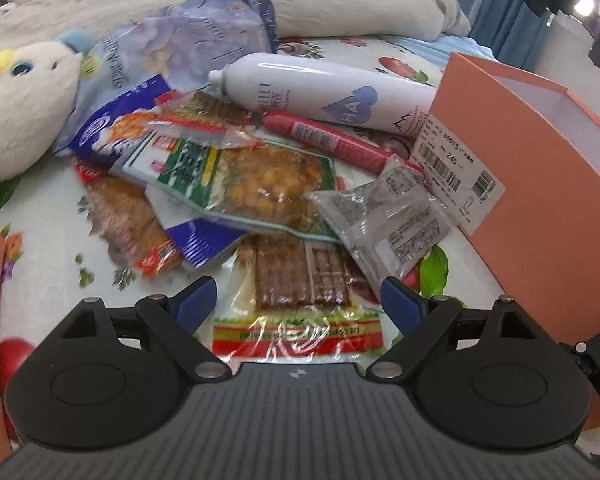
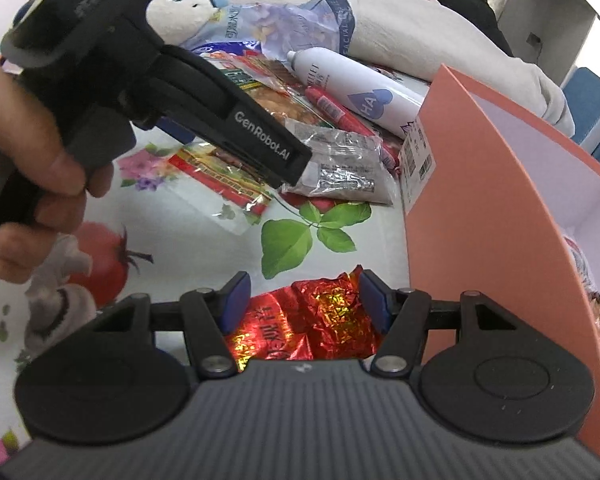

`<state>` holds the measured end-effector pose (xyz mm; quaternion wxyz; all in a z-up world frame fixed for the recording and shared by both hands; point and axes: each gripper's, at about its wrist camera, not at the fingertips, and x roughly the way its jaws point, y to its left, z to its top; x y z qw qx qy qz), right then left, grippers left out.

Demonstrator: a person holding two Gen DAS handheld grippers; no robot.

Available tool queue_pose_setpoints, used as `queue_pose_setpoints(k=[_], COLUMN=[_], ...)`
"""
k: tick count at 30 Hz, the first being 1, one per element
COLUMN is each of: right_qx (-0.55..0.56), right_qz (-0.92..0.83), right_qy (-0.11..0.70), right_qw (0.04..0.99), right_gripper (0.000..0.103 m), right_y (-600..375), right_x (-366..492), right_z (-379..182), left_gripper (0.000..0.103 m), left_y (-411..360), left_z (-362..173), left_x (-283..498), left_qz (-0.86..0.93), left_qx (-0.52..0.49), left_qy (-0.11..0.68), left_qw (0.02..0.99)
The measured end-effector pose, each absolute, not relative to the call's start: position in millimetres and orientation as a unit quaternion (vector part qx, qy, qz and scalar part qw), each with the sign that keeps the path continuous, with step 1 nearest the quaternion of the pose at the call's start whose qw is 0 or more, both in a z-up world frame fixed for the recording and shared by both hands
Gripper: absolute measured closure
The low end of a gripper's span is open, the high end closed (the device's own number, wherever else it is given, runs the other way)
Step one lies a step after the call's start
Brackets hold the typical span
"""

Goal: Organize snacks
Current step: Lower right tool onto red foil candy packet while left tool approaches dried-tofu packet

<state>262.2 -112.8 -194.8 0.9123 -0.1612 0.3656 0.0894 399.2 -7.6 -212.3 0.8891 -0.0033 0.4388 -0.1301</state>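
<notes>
On the flower-printed bed sheet [image 1: 52, 216] we are viewing a loose heap of snack packets [image 1: 228, 176], mostly glossy, crinkled film. Lying nearest the left tool [image 1: 298, 300] is a clear-and-red packet of brown strips [image 1: 296, 280], its lower end showing between the blue pads, which are standing wide apart and pressing on nothing. Overlapping it we are seeing a green-edged pouch of golden pieces [image 1: 260, 188], a blue-and-white bag [image 1: 204, 240] and a small clear sachet with printed labels [image 1: 384, 216]. Behind these a slim red sausage stick [image 1: 328, 140] is lying against a smooth white cylindrical spray can [image 1: 320, 92]. A soft white plush toy [image 1: 24, 108] is resting at the left. A stiff salmon-coloured cardboard box [image 1: 540, 184], labelled with barcodes, is standing open at the right, touching the sachet. In the right wrist view, the right tool [image 2: 304, 300] is gripping a crumpled, red metallic foil packet [image 2: 320, 320] beside the box wall [image 2: 480, 200], while a hand [image 2: 32, 160] is holding the left tool's handle.
</notes>
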Motion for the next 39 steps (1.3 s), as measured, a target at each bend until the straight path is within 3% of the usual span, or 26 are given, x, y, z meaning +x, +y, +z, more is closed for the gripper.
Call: queue_pose_setpoints(k=[8, 12, 18, 39], right_qx=[-0.129, -0.120, -0.125, -0.102], right_qz=[0.088, 0.088, 0.096, 0.154], right_qy=[0.369, 0.369, 0.372, 0.398], right_qw=[0.916, 0.918, 0.915, 0.899], right_gripper=[0.041, 0.041, 0.041, 0.041], right_y=[-117.1, -118.5, -116.9, -112.0], right_x=[267.3, 266.5, 266.5, 212.2], right_z=[-197.8, -198.8, -197.8, -191.2], left_gripper=[0.013, 0.028, 0.040, 0.043], left_y=[-14.0, -14.5, -14.4, 24.5], left_z=[-218.4, -218.4, -215.1, -195.3], left_x=[404.1, 404.0, 399.7, 295.8], left_qz=[-0.124, -0.098, -0.092, -0.036], left_qx=[0.019, 0.030, 0.033, -0.027], left_qy=[0.437, 0.433, 0.434, 0.450], left_qw=[0.891, 0.896, 0.896, 0.892])
